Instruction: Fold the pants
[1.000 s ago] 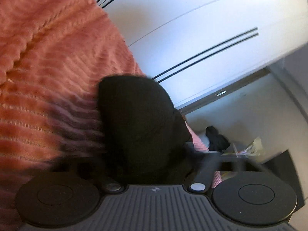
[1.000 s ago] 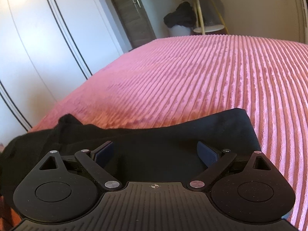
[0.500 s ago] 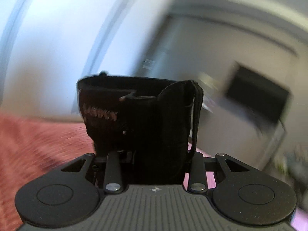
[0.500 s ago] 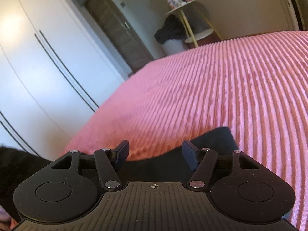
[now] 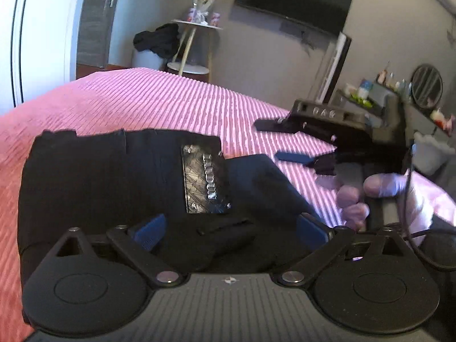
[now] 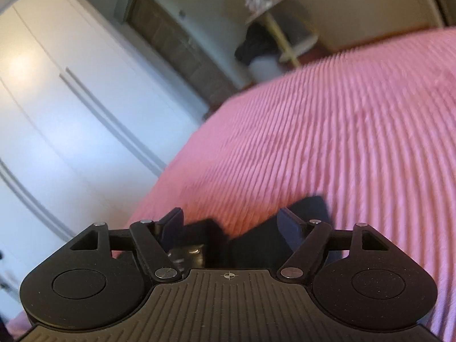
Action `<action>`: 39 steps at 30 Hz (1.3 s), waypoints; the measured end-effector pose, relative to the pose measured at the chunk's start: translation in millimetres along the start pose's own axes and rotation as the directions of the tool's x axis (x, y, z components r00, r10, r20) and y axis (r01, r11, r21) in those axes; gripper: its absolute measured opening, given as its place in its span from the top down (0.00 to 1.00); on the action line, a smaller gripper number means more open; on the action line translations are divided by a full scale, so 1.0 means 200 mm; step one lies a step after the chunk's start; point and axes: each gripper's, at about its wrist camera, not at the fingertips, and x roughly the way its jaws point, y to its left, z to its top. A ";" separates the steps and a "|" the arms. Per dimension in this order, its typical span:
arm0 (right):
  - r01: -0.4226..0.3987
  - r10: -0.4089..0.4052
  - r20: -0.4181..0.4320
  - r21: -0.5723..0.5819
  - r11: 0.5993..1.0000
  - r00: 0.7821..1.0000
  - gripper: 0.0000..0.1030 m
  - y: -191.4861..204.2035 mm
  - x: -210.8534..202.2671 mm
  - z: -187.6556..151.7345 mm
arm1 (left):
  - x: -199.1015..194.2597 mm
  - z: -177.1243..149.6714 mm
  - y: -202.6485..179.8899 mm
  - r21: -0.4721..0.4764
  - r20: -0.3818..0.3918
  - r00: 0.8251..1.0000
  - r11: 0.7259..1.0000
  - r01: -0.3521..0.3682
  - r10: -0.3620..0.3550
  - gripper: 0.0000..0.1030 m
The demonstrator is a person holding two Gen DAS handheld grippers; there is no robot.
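Currently, L-wrist view, left to right: white wardrobe doors (image 5: 37,37) far left, then a dark door (image 5: 97,20). Pink ribbed bed cover (image 5: 171,105) spans the mid-ground. Black pants (image 5: 99,176) lie folded on the bed, near-left to centre, with a dark embossed label patch (image 5: 205,179) on top, facing up. Left gripper (image 5: 230,230) sits low over the near edge of the pants; its blue-padded fingers (image 5: 149,230) stand wide apart, cloth lying between them, nothing clamped. Far centre: round side table (image 5: 196,25) with small items, and a heap of dark clothing (image 5: 158,40) just left of it. Wall TV (image 5: 293,0) far, right of centre. Right gripper (image 5: 287,141) is seen at mid-right above the bed cover, beyond the pants' right edge, fingers apart, held by a gloved hand (image 5: 370,193). Cluttered shelf (image 5: 370,97) far right.

R-wrist view (blurred, tilted): wardrobe (image 6: 71,99) left, bed cover (image 6: 342,142) right. Right gripper (image 6: 230,222) fingers (image 6: 289,225) spread, nothing between the pads. A corner of the pants (image 6: 307,211) shows just beyond and under them; contact cannot be determined.
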 end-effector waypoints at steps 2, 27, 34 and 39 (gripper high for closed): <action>-0.074 0.080 -0.104 0.066 0.995 0.991 0.19 -0.03 0.04 0.00 | -0.09 0.03 0.05 -0.078 0.046 0.999 0.997 -0.025 0.028 0.04; -0.174 0.215 -0.425 0.133 0.976 0.879 0.42 0.03 0.34 -0.21 | -0.17 -0.16 0.77 -0.577 0.006 0.924 0.756 -0.310 0.383 0.04; -0.165 0.193 -0.420 0.101 0.981 0.887 0.42 0.05 0.35 -0.24 | -0.17 -0.17 0.77 -0.601 -0.002 0.925 0.739 -0.305 0.380 0.04; -0.181 0.154 -0.431 -0.024 0.983 0.889 0.26 0.17 0.35 -0.29 | -0.17 -0.17 0.76 -0.601 -0.004 0.922 0.736 -0.312 0.388 0.04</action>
